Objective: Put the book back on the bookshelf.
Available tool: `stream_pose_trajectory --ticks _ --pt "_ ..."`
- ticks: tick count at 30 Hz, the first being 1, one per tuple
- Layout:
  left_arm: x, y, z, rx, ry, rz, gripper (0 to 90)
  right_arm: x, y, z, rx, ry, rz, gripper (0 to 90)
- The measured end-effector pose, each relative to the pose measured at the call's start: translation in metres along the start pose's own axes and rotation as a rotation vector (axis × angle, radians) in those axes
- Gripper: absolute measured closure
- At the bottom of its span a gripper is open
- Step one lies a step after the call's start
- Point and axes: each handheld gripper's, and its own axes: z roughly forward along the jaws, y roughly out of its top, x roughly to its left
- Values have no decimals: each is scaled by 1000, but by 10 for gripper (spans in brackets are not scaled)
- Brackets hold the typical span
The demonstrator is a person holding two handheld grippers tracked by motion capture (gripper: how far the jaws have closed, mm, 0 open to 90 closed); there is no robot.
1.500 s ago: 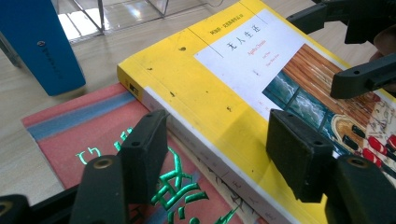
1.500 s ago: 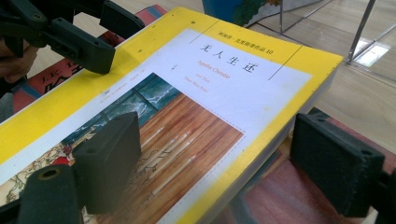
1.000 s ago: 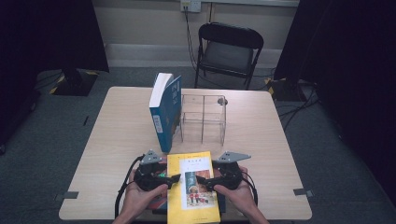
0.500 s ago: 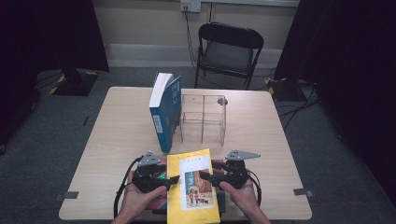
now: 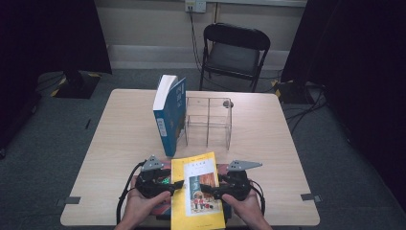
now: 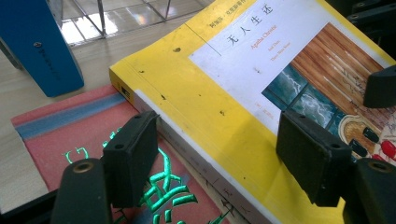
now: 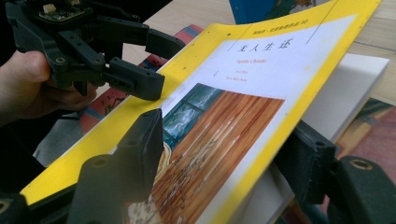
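Note:
A yellow paperback (image 5: 197, 191) lies on a red book (image 5: 163, 209) at the table's near edge. My left gripper (image 5: 178, 184) is shut on its spine side; one pad sits at the spine, the other on the cover (image 6: 210, 93). My right gripper (image 5: 207, 190) straddles the opposite edge and its jaws have just been closing. One of its pads rests on the bowed cover (image 7: 261, 84) and the other presses under the page edge. In the right gripper view my left gripper (image 7: 159, 65) shows across the cover, held by a hand (image 7: 28, 79).
A thick blue book (image 5: 168, 115) stands upright against a clear acrylic rack (image 5: 208, 120) at mid-table. A black folding chair (image 5: 234, 48) stands beyond the table's far edge (image 5: 191, 92). Bare wood (image 5: 119, 143) lies to both sides of the books.
My right gripper's jaws have narrowed onto the yellow book's right edge, with a small sideways shift of that hand. The left gripper and the books have kept their places.

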Motion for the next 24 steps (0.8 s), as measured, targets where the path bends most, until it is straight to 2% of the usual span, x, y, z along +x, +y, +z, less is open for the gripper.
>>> stream_pose_trajectory --ticks 4,9,12,16,20,22,24 --pt "2 1 0 3 -5 5 296 -8 9 8 14 31 12 389" --pt "4 3 2 -2 -8 -11 312 -14 26 24 68 57 -10 408" --pt "3 1 2 -20 1 -18 324 -18 31 30 80 73 -3 481" --pt "6 0 2 -30 -13 -24 332 -24 29 26 84 104 40 591" --pt "6 0 1 -31 -15 -21 334 -25 25 22 78 127 60 678" --pt "8 0 1 -37 -25 -35 332 -24 26 20 64 135 60 725" --pt "10 0 0 -38 -41 -70 327 -23 27 18 48 145 58 759"
